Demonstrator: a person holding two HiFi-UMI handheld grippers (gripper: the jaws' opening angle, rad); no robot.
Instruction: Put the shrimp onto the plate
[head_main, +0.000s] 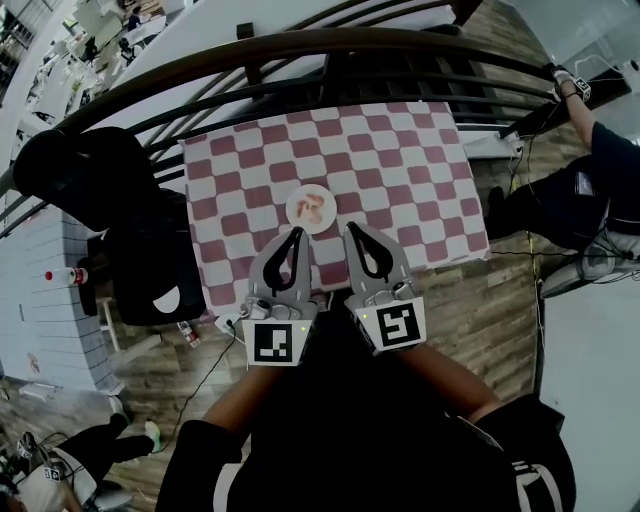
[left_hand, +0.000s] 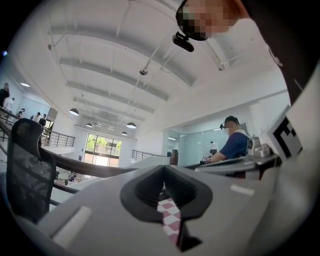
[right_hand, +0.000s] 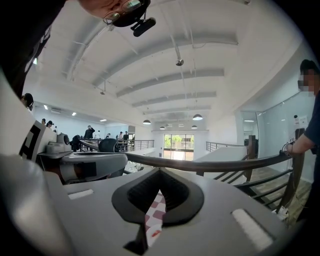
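The shrimp (head_main: 313, 207) lies on the small white plate (head_main: 295, 221), which stands on the red and white checkered cloth (head_main: 400, 180), nearer to the cloth's near edge than to its far edge. The left gripper (head_main: 297, 233) and the right gripper (head_main: 352, 229) are side by side over that near edge, with their tips just beside the plate's near rim, one at each side. Both have their jaws closed tip to tip and hold nothing. The cloth is bare to the left, to the right and beyond the plate. A dark curved railing (head_main: 300, 50) runs close behind the far edge. A black chair (head_main: 140, 260) stands against the left edge, and a person (head_main: 600, 170) stands apart at the right, on the wooden floor (head_main: 490, 320).
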